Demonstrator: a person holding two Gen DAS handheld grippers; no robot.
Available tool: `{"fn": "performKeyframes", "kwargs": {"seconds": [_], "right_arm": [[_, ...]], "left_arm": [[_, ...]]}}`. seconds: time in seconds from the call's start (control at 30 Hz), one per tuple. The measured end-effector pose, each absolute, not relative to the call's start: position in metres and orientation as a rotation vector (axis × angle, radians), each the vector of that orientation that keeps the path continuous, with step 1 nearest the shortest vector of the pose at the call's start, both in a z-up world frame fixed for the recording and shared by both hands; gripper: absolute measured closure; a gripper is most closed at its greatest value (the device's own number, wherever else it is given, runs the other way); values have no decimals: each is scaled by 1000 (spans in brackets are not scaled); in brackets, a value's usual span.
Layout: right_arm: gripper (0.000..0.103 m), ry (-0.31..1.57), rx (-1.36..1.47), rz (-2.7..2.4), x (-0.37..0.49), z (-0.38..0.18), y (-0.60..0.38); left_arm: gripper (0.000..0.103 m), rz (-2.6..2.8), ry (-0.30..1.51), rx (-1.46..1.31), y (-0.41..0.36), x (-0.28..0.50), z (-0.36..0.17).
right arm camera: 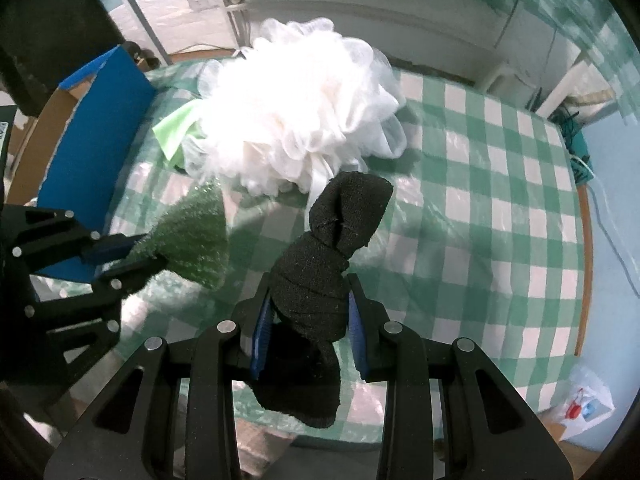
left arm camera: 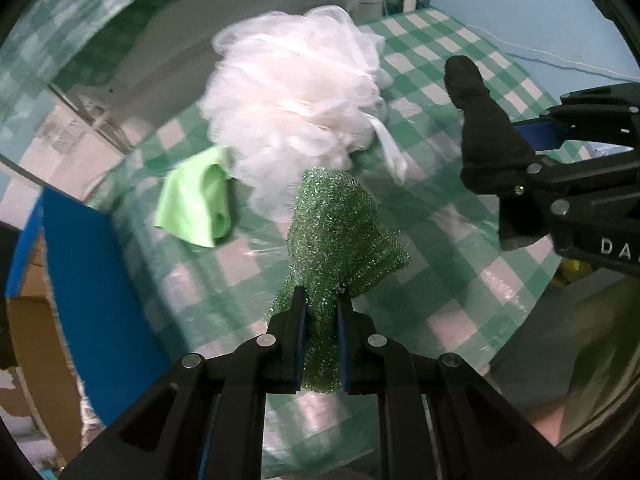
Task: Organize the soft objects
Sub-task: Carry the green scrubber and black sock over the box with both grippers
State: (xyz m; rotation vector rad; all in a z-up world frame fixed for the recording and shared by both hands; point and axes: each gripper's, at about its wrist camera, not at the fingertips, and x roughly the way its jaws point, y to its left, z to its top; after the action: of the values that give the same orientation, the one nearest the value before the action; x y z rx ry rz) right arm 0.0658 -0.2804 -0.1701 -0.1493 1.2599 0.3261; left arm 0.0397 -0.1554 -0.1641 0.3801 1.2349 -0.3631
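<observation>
Left gripper (left arm camera: 322, 300) clamped tight on a glittery green mesh scouring cloth (left arm camera: 340, 236), which sticks up from between the blue-padded fingers, clear of the green-and-white checked tablecloth (left arm camera: 460, 240). Beyond it a fluffy white mesh bath pouf (left arm camera: 296, 96) sits on the cloth, white ribbon loop (left arm camera: 390, 148) trailing right. A folded light-green microfibre cloth (left arm camera: 196, 208) lies touching the pouf's lower left. Blue-sided cardboard box (left arm camera: 92, 276) at the left table edge. Right gripper (left arm camera: 516, 188) enters from the right, pinching a rolled black sock (left arm camera: 476, 108).
</observation>
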Motion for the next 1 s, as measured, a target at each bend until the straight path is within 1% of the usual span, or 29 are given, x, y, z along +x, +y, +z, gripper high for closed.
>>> {"fn": "performKeyframes", "kwargs": {"seconds": [0.33, 0.77, 1.0], "right_arm": [[71, 1191, -197, 346, 63, -142, -256], [71, 1112, -224, 414, 58, -105, -215], [71, 1082, -250, 453, 54, -89, -189]], "left_arm": [[90, -313, 1189, 357, -138, 36, -141], [90, -227, 1120, 293, -98, 28, -97], [90, -177, 1096, 257, -74, 21, -86]]}}
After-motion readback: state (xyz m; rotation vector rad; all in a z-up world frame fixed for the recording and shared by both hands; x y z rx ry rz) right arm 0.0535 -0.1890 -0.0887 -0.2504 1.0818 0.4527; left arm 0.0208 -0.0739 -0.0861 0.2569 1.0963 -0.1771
